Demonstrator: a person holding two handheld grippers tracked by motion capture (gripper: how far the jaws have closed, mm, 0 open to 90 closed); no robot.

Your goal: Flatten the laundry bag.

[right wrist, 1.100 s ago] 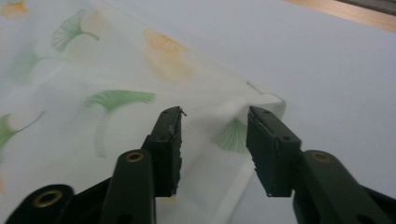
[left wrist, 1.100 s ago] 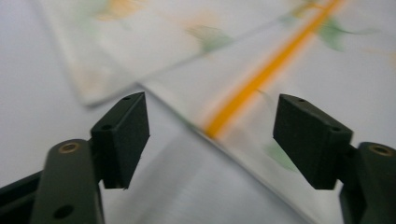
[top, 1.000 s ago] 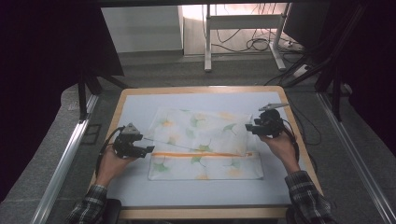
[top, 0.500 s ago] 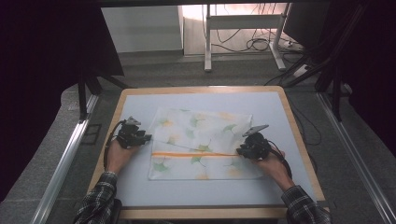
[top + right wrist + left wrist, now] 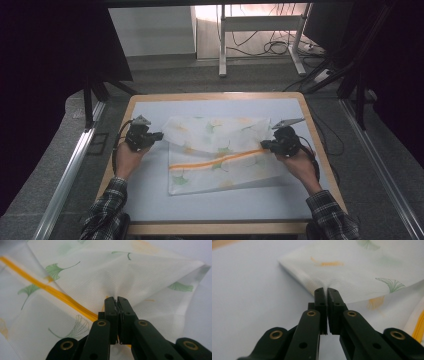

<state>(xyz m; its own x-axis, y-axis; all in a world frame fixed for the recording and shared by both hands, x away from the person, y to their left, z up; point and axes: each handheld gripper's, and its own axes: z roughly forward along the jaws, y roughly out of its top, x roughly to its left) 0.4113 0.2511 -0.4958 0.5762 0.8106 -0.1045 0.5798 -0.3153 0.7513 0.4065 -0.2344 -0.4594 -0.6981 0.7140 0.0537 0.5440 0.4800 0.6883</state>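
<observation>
left tool (image 5: 327,291) just clamped cloth (image 5: 220,152) edge | right tool (image 5: 117,300) likewise | both pinching; fold can begin

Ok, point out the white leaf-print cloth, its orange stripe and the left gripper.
white leaf-print cloth (image 5: 220,134), high view, upper middle of the fabric.
orange stripe (image 5: 215,161), high view, mid-length.
left gripper (image 5: 327,291), left gripper view, between its fingertips.
</observation>
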